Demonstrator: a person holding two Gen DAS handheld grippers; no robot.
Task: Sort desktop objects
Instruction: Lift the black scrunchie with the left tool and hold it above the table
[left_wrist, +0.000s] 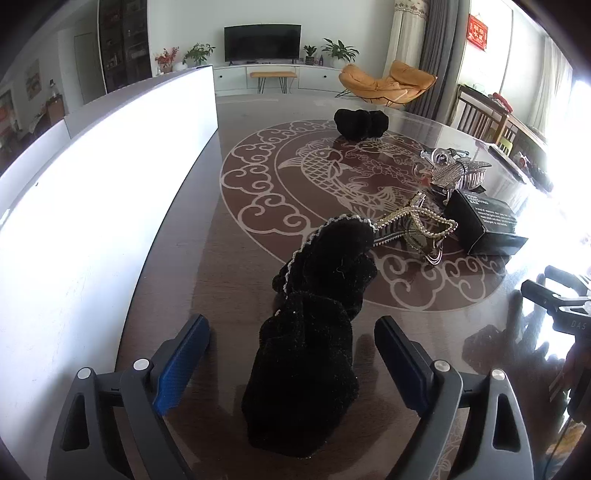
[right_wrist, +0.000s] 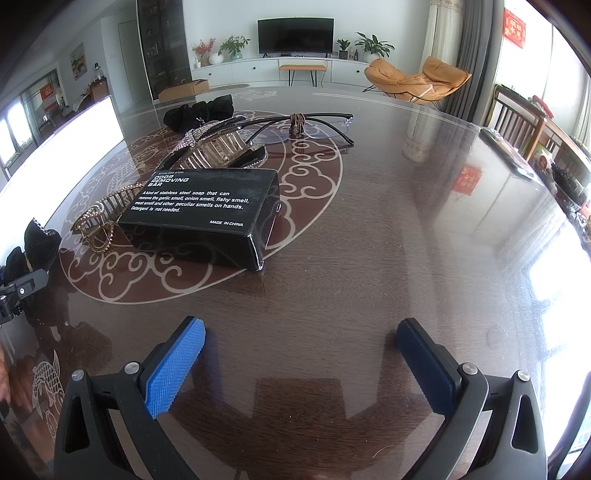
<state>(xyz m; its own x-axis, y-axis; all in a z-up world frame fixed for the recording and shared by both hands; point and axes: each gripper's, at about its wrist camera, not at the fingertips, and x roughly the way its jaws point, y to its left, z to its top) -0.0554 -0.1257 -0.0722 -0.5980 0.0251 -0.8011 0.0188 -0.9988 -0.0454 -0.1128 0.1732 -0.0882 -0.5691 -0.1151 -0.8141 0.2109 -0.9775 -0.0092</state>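
A black velvet scrunchie with pearl trim (left_wrist: 314, 332) lies on the dark glass table between the open fingers of my left gripper (left_wrist: 291, 354); the pads do not touch it. A gold pearl hair claw (left_wrist: 421, 229), a rhinestone hair claw (left_wrist: 458, 173), a black box (left_wrist: 480, 221) and a second black scrunchie (left_wrist: 360, 123) lie beyond. My right gripper (right_wrist: 301, 365) is open and empty over bare table. Ahead of it are the black box (right_wrist: 207, 214), the gold claw (right_wrist: 99, 218), the rhinestone claw (right_wrist: 210, 147), glasses (right_wrist: 303, 127) and the far scrunchie (right_wrist: 201, 110).
A white tray wall (left_wrist: 110, 177) runs along the table's left side. The right gripper's body (left_wrist: 561, 306) shows at the right edge of the left wrist view. Wooden chairs (right_wrist: 517, 118) stand at the table's far right edge.
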